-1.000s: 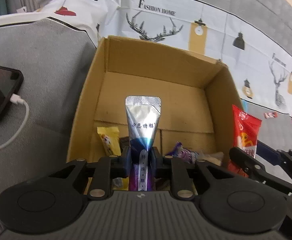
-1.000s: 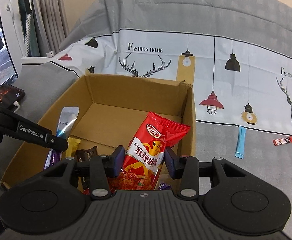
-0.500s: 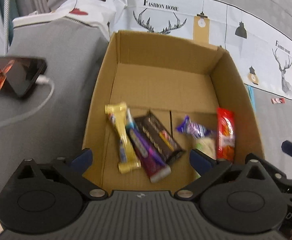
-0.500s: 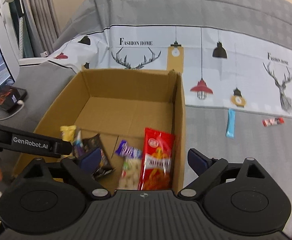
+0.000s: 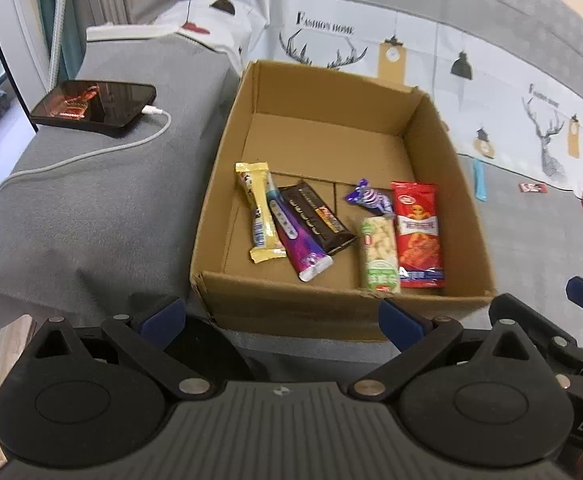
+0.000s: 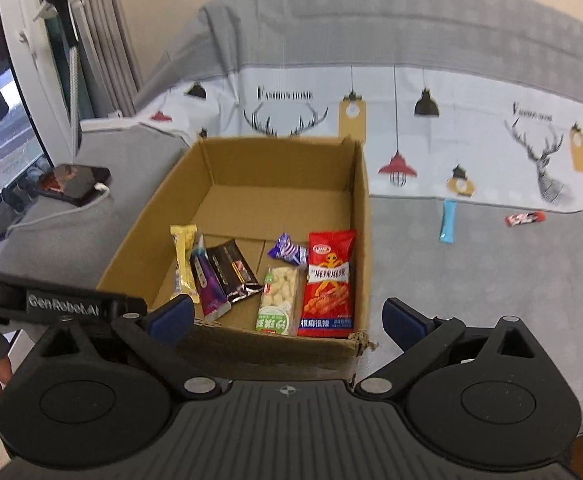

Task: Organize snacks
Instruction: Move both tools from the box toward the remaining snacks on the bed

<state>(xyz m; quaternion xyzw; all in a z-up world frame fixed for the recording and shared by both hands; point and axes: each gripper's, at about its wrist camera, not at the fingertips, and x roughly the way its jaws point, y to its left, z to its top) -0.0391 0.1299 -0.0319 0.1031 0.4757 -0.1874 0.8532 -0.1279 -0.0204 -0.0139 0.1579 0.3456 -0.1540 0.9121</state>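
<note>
Above the cardboard box (image 5: 211, 216) near rim, left gripper (image 5: 281, 316) jaws wide apart, right gripper (image 6: 289, 314) jaws opening, both empty

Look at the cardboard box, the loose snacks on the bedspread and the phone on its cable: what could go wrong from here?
1. The blue stick packet and small red packet lie far right of the cardboard box; they might get overlooked.
2. The phone and its white cable lie left of the box; a leftward sweep could snag the cable.
3. The box's torn near corner could tear further if bumped.

Box (image 5: 343, 304), phone (image 5: 95, 106) on bed (image 5: 91, 216)
</note>
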